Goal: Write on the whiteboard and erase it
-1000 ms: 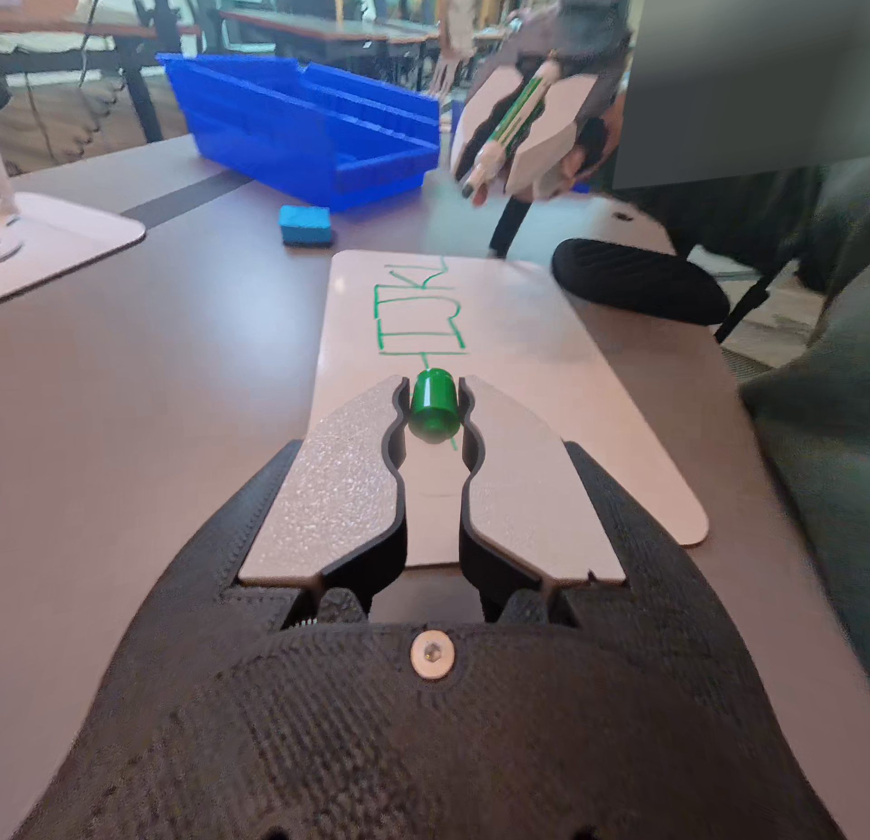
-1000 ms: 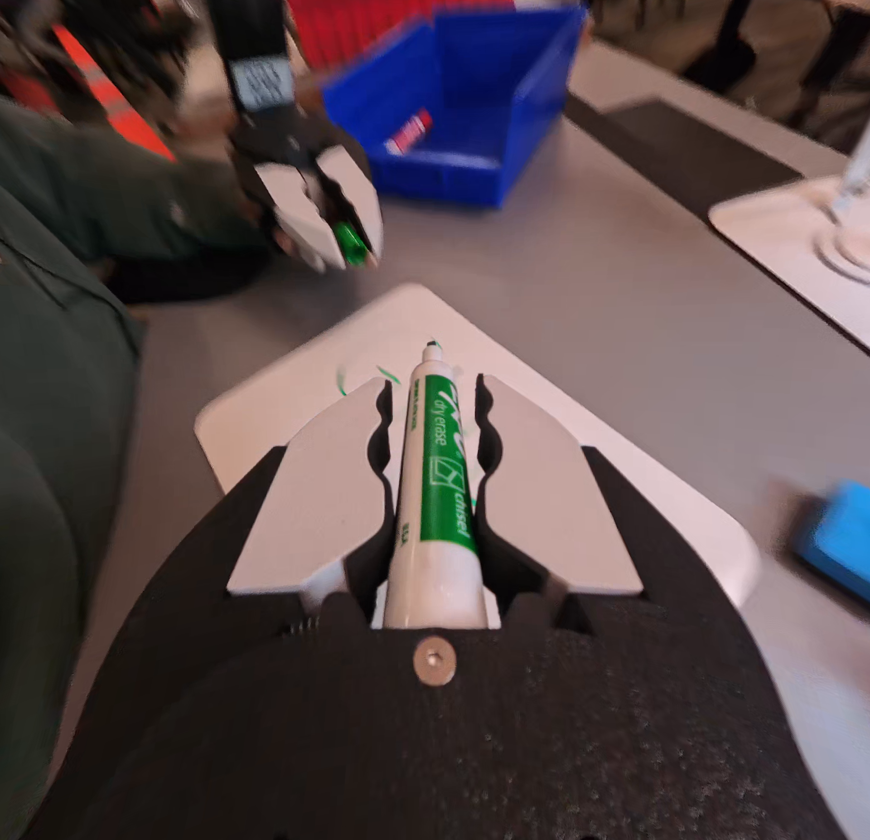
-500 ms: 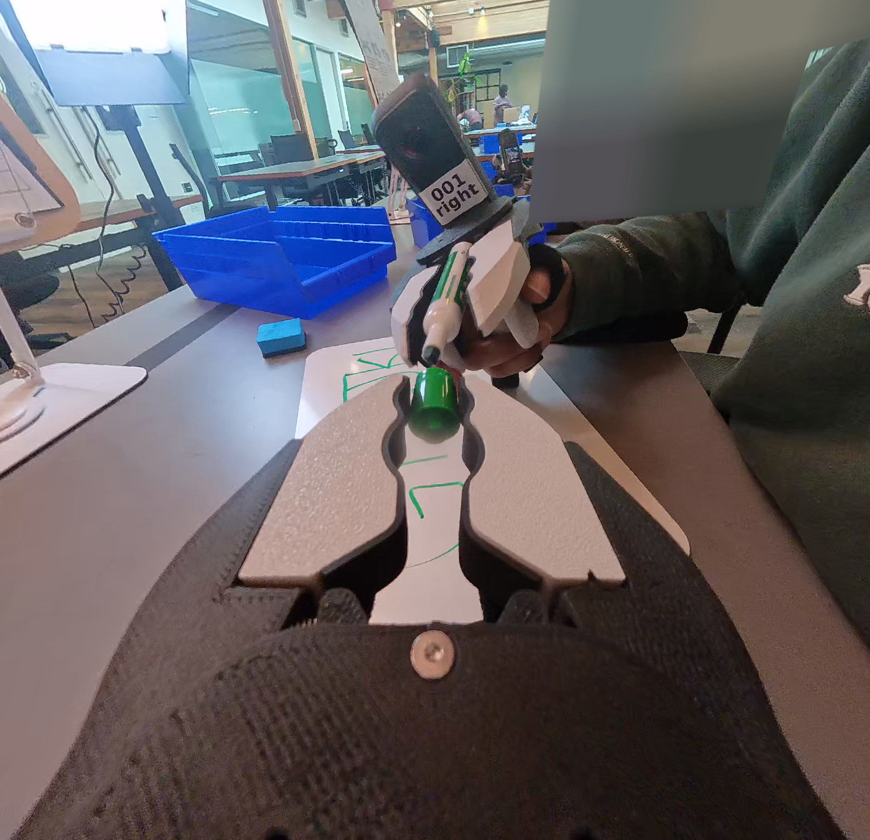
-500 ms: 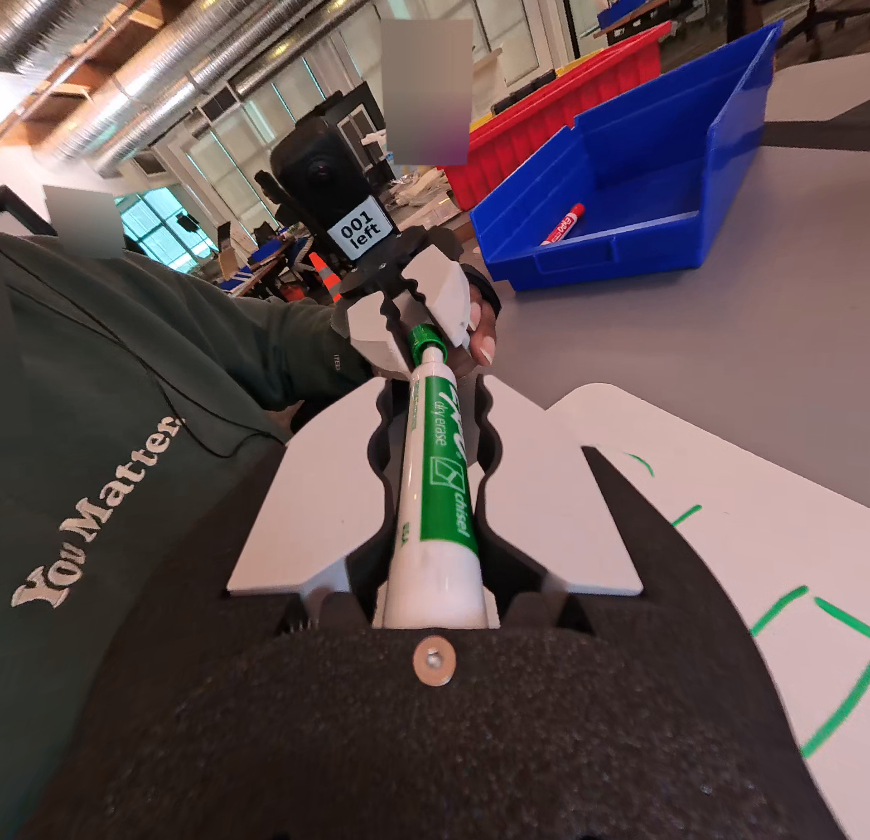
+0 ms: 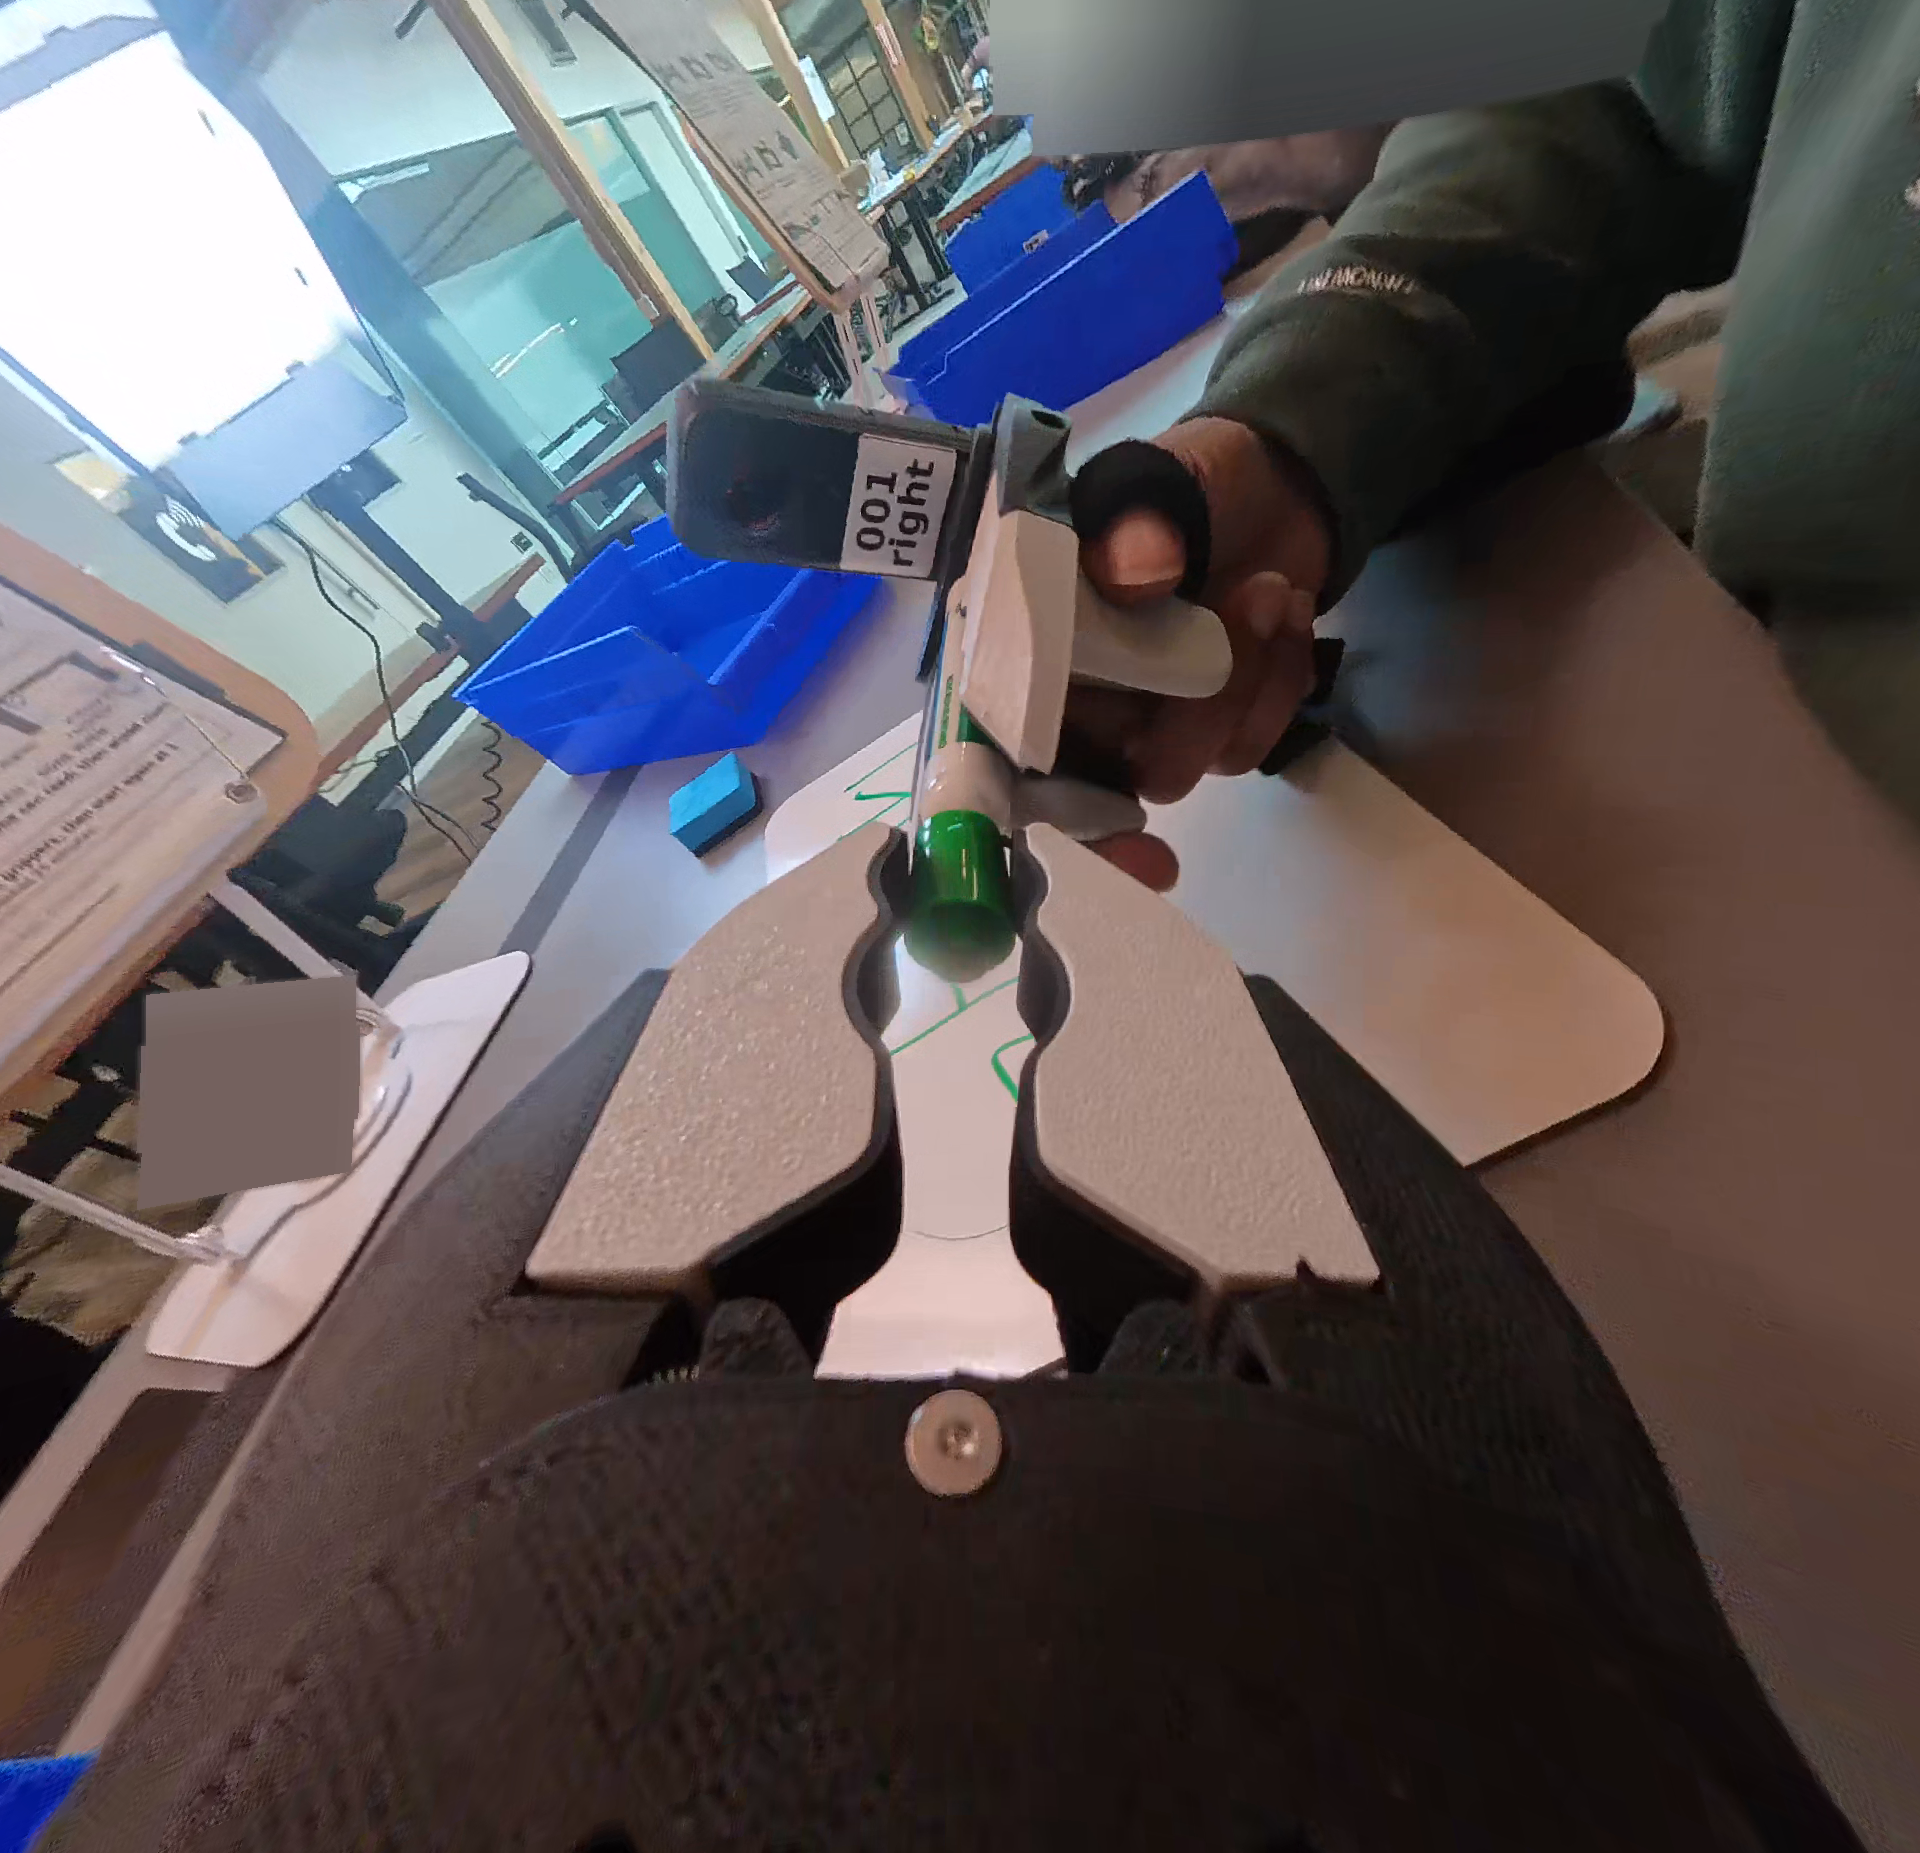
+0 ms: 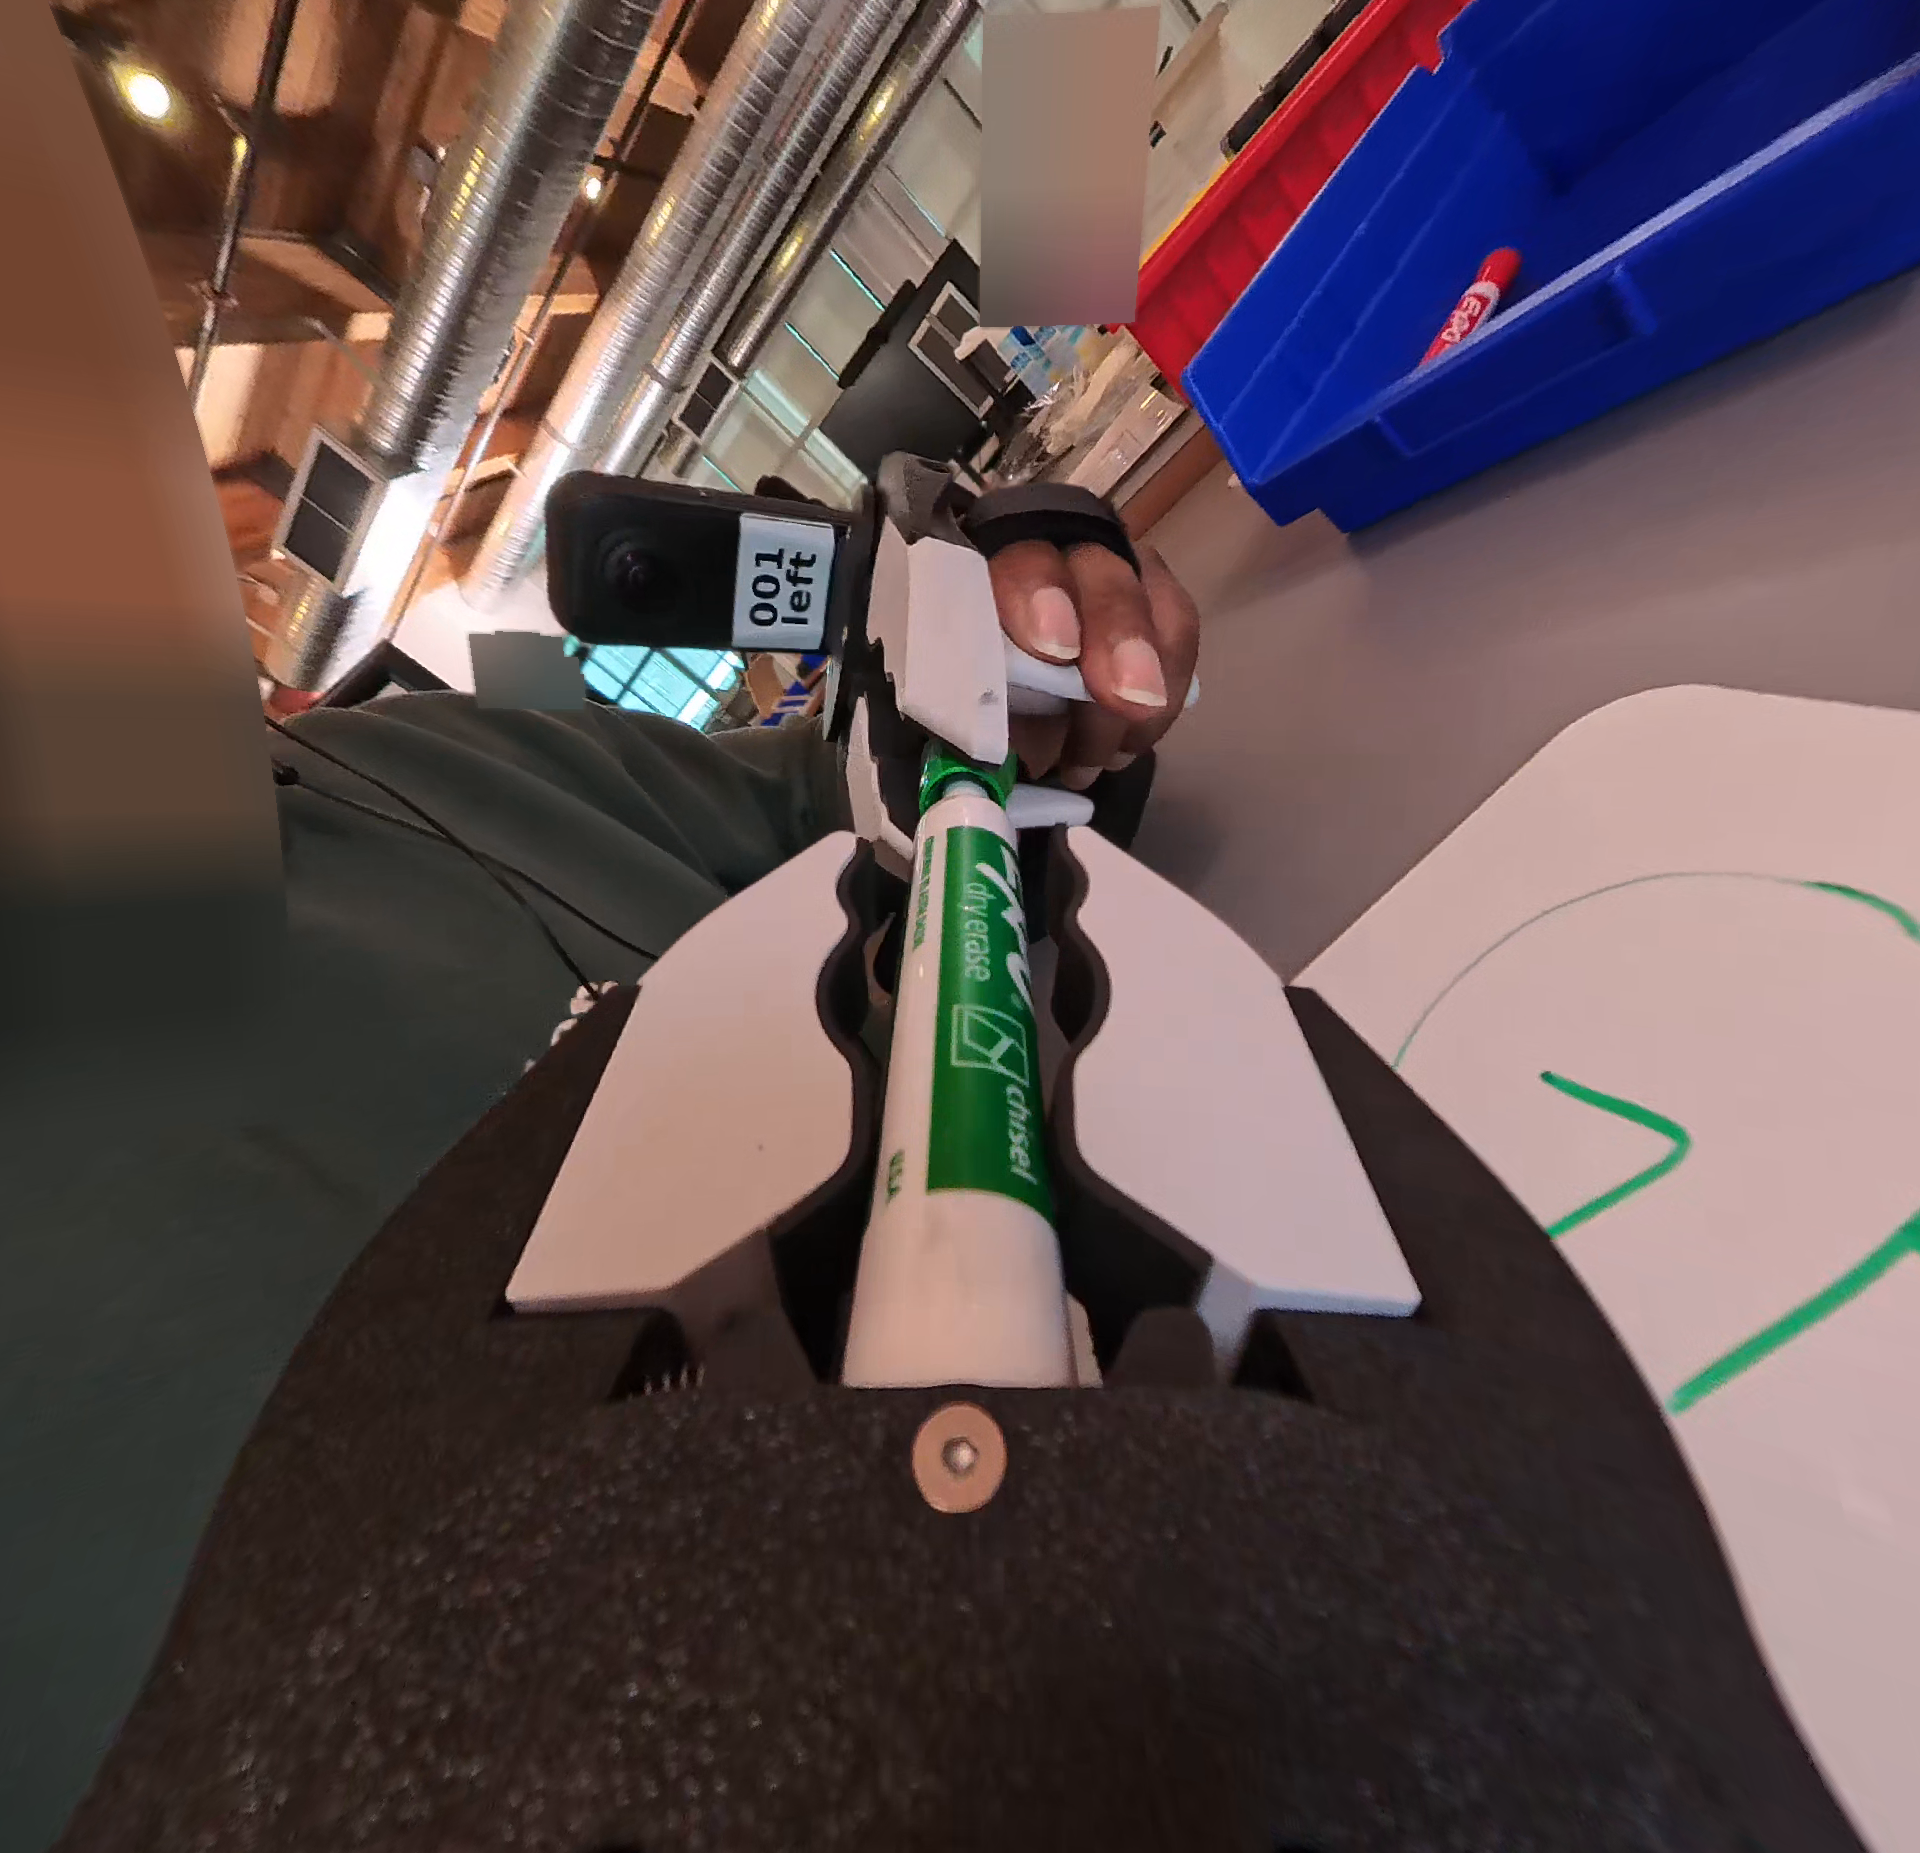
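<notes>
My left gripper (image 5: 958,868) is shut on the green cap (image 5: 961,904) at its fingertips, above the whiteboard (image 5: 1403,972), which has green lines on it. My right gripper (image 6: 956,858) is shut on the green-and-white dry-erase marker (image 6: 971,1055), held lengthwise between its fingers. The two grippers face each other tip to tip. The marker's (image 5: 948,764) front end sits inside the cap (image 6: 961,773), so its tip is hidden. The right gripper (image 5: 1039,754) shows in the left wrist view, the left gripper (image 6: 935,723) in the right wrist view, each held by a hand.
A blue eraser (image 5: 715,801) lies on the grey table beside the whiteboard's far corner. A blue bin (image 5: 665,681) stands behind it; in the right wrist view the bin (image 6: 1662,245) holds a red marker (image 6: 1470,317), with a red bin (image 6: 1299,193) beyond. A sign stand's white base (image 5: 343,1128) is at the left.
Both grippers rose from the board and came together. The marker's tip has gone into the cap held by the left gripper. Both views are now tilted.
</notes>
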`<move>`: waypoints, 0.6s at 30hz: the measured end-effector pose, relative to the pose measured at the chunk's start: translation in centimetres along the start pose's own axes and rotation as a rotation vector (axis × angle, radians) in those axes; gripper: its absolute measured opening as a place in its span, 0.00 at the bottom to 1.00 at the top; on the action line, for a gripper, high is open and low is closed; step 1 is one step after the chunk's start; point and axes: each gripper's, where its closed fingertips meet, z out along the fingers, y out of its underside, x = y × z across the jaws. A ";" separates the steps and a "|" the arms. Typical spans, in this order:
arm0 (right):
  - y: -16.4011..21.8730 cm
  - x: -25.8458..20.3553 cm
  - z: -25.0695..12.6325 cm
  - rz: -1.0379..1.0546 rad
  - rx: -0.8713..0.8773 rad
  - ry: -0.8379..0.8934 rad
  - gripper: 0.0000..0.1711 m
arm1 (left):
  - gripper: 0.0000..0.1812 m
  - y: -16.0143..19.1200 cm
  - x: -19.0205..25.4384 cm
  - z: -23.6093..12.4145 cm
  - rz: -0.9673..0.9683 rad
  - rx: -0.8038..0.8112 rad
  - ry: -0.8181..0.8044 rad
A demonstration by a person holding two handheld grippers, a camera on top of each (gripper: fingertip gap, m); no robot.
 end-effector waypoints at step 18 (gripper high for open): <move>-0.3 0.6 -0.3 -0.121 -0.046 0.080 0.20 | 0.10 0.6 0.4 1.2 0.047 -0.094 0.009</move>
